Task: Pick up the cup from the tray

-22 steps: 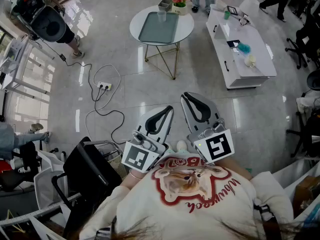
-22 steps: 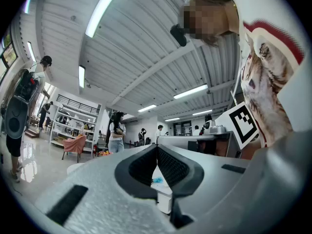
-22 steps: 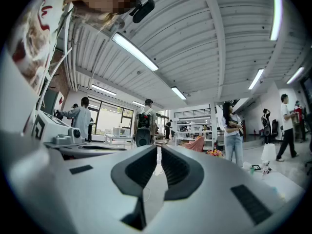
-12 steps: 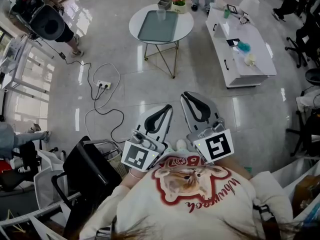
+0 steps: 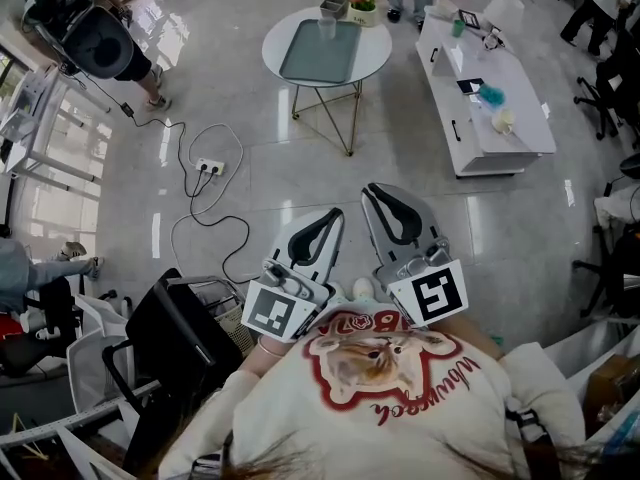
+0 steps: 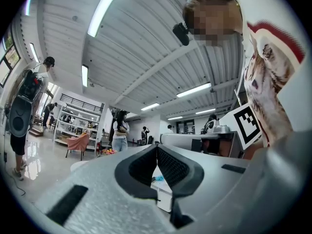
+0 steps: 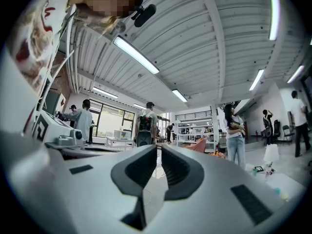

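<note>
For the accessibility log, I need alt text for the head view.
The left gripper and right gripper are held shut and empty by the person's chest. Far ahead, a round white table bears a grey tray, with a clear cup at the tray's far edge.

red script (image 5: 440,393) on white shirt (image 5: 400,438), too warped to read

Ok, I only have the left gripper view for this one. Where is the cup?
Observer: The cup stands at the far end of the grey tray on the round white table, across the room.
Operator: Is the right claw holding anything?
Observer: No, the right claw is shut and empty.
Operator: Anything on the floor between?
Observer: A power strip, left of the path in the head view.
</note>
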The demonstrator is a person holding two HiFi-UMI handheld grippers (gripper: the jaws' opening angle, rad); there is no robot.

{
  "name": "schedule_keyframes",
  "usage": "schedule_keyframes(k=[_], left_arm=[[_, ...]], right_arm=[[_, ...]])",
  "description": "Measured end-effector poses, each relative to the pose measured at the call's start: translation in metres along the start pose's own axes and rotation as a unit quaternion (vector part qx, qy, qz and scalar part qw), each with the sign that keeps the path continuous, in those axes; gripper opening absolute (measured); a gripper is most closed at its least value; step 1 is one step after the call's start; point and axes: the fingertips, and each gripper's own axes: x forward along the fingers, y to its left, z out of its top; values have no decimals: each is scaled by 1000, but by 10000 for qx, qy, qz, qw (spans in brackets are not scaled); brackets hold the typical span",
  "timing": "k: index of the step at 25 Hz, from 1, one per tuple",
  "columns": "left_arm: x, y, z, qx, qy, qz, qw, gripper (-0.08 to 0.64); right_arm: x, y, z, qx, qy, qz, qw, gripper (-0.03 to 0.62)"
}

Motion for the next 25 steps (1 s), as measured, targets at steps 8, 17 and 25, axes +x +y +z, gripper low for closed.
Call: schedule_keyframes(k=[8, 17, 25], left_arm=[[14, -3, 0, 144, -193, 37, 9997, 14], [28, -17, -10, -9, -7, 171, 9999, 14], [38, -9, -15, 27, 0, 223, 9997, 14]], right_arm=[[-4, -18, -3, 27, 31, -3, 10000, 46], [-13, -45, -13, 137, 72, -58, 9999, 46], [-3, -59, -16, 161, 20, -77, 9998, 46]])
